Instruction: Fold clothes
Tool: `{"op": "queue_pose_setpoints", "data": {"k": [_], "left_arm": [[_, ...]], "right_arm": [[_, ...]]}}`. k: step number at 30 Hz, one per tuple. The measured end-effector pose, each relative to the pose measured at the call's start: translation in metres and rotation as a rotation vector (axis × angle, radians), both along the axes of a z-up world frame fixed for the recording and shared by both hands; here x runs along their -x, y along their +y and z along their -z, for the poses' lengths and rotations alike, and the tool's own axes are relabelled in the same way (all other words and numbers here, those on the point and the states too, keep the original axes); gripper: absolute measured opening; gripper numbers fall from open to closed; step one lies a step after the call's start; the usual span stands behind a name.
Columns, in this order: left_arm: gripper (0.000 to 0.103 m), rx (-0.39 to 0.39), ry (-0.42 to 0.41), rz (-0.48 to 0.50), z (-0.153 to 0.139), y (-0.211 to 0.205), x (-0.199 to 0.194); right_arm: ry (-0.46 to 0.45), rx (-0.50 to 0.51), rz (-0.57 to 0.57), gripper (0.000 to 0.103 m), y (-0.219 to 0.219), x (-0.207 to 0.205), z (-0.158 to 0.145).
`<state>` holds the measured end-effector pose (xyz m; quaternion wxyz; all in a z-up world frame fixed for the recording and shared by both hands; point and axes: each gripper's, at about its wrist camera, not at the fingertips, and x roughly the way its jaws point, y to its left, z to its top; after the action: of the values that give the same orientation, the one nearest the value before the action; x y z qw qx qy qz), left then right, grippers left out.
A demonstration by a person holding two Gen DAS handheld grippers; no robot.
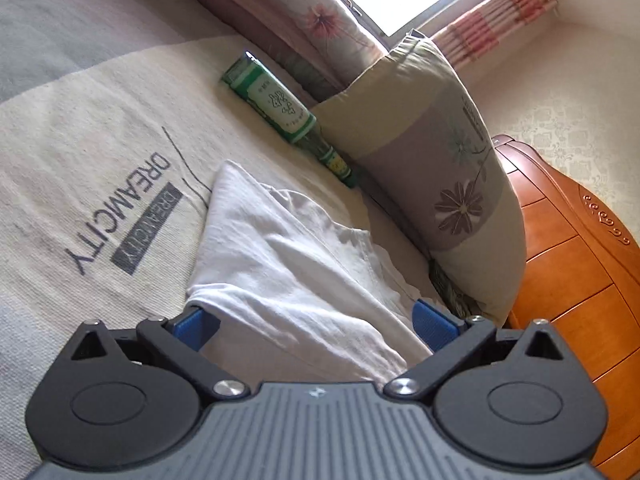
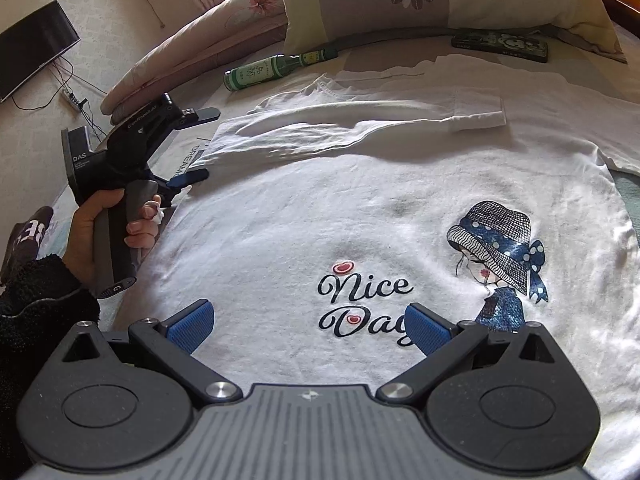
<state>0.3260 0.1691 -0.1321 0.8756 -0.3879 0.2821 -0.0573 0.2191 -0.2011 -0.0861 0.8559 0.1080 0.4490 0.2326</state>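
white t-shirt [image 2: 360, 208] | "nice day" girl print up | flat on bed | sleeve folded in

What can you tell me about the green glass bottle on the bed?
The green glass bottle lies on its side on the cream bedspread, beside the flowered pillow. It has a white and green paper label with printed characters and a narrow neck with a yellow-green band. It lies apart from the white T-shirt.

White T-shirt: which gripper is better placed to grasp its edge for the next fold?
Probably left. The left gripper is open at the white T-shirt's side edge, cloth between its fingers. The right gripper is open above the print.
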Motion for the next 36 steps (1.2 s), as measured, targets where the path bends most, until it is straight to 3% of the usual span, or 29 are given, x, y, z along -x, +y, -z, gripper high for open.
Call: {"op": "queue_pose_setpoints", "data": {"k": [4,7,10,18,22,26,29,31,33,36], "left_arm": [[0.100,0.005,0.028,-0.036,-0.009,0.006,0.019],[0.100,-0.033,-0.054,-0.005,-0.032,-0.001,0.032],[0.102,-0.208,-0.143,0.065,-0.066,-0.025,0.025],[0.102,-0.232,-0.003,0.163,-0.043,-0.023,0.000],[0.101,-0.233,0.076,0.210,-0.030,-0.021,-0.013],[0.101,-0.348,0.015,0.209,-0.052,-0.028,-0.003],[0.101,-0.442,0.000,0.237,-0.062,-0.040,0.000],[0.101,-0.476,0.001,0.289,-0.063,-0.049,0.000],[0.101,-0.492,-0.018,0.328,-0.065,-0.057,0.000],[0.101,-0.489,-0.039,0.346,-0.066,-0.063,0.001]], "right_arm": [[0.054,0.007,0.023,0.103,-0.005,-0.008,0.013],[0.048,-0.019,0.031,0.103,-0.009,-0.008,0.018],[0.001,-0.026,0.016,0.103,-0.010,-0.005,0.023],[-0.095,0.072,0.017,0.103,0.005,0.005,0.025],[-0.075,0.168,-0.009,0.103,0.013,0.003,0.017],[-0.079,0.220,-0.007,0.102,0.008,-0.006,0.000],[-0.135,0.249,0.028,0.094,-0.009,-0.033,-0.025],[-0.149,0.282,0.067,0.083,-0.021,-0.063,-0.036],[-0.156,0.290,0.102,0.064,-0.034,-0.095,-0.042],[-0.149,0.324,0.162,0.047,-0.048,-0.147,-0.034]]}}
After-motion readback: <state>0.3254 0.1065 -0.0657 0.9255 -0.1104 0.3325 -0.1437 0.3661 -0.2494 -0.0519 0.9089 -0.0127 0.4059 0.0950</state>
